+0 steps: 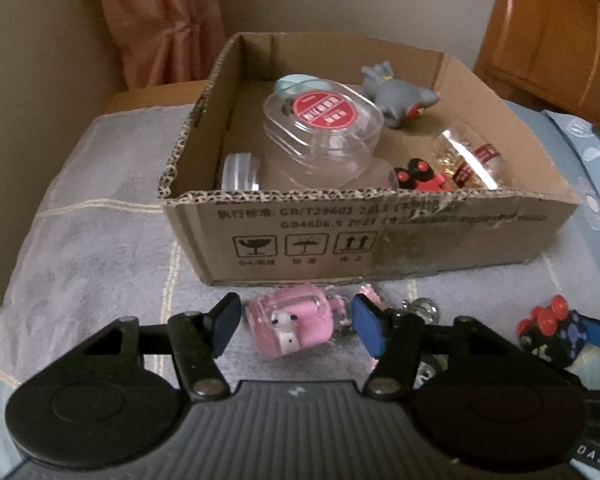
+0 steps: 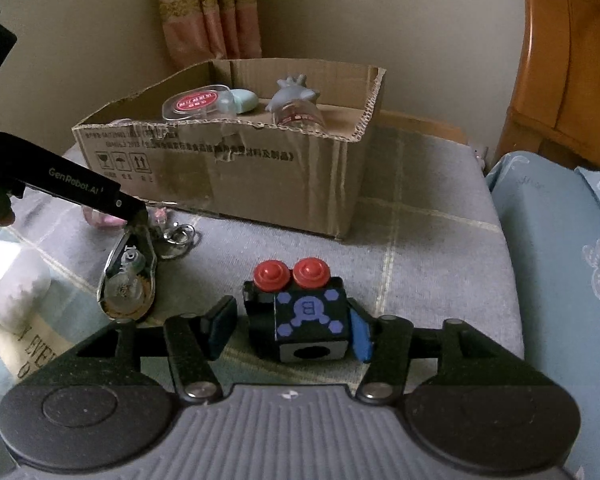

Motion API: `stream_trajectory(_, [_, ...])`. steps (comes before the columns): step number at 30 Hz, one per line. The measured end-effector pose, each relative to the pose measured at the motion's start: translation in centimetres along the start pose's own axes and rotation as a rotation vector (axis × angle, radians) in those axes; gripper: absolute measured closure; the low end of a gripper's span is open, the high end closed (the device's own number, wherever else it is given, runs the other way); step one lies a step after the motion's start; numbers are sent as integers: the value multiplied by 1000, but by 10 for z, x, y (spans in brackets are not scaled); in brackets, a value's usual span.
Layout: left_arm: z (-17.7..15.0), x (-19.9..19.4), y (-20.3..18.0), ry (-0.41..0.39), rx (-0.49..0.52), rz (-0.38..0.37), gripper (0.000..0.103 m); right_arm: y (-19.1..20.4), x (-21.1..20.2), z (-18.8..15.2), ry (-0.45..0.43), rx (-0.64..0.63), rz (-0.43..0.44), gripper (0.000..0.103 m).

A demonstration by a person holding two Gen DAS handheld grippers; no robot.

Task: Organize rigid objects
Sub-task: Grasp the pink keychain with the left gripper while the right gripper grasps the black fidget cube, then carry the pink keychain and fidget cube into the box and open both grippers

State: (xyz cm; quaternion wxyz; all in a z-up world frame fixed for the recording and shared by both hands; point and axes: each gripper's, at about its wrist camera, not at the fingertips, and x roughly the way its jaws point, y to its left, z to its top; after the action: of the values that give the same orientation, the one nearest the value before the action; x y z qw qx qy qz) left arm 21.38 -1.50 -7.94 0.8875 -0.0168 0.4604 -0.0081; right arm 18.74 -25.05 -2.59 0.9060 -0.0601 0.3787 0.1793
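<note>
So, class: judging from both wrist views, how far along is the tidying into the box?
Done: the grey toy, clear tub and bottle lie in the cardboard box. In hand: nothing yet; the open left gripper brackets the pink toy, the open right gripper the black cube. Left: both, plus the keyring.

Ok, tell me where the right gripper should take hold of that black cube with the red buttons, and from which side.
Grip the black cube across its two flat side faces, coming in level from the near side, as the right gripper already sits. Its open fingers flank those faces. Stay below the red buttons, which bulge on top and would probably slip.
</note>
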Motion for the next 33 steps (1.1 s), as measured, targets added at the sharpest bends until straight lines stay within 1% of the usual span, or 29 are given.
stream_trajectory(4, [-2, 2, 1, -7, -44, 28, 42, 4, 4, 3, -3, -11, -13, 40])
stream_trajectory(7, [-4, 2, 3, 6, -78, 29, 41, 5, 4, 2, -3, -16, -21, 40])
stream_trajectory(9, [-6, 1, 2, 5, -82, 37, 43, 5, 4, 2, -2, -21, -21, 42])
stream_trajectory(12, [-5, 0, 2, 6, -69, 17, 49, 4, 4, 4, 4, -29, -19, 43])
stream_trajectory(16, [0, -2, 6, 17, -51, -4, 49, 4, 1, 8, 8, -53, -5, 43])
stream_trajectory(19, [5, -10, 9, 14, -7, -14, 49, 3, -6, 13, 9, -87, 4, 43])
stream_trajectory(24, [15, -28, 13, 43, 83, -76, 49, 0, -19, 20, 15, -140, 21, 44])
stream_trajectory(28, [20, -49, 8, 44, 197, -81, 50, -5, -32, 29, 17, -166, 45, 44])
stream_trajectory(33, [29, -72, 1, 44, 293, -107, 50, -12, -48, 46, 11, -167, 78, 44])
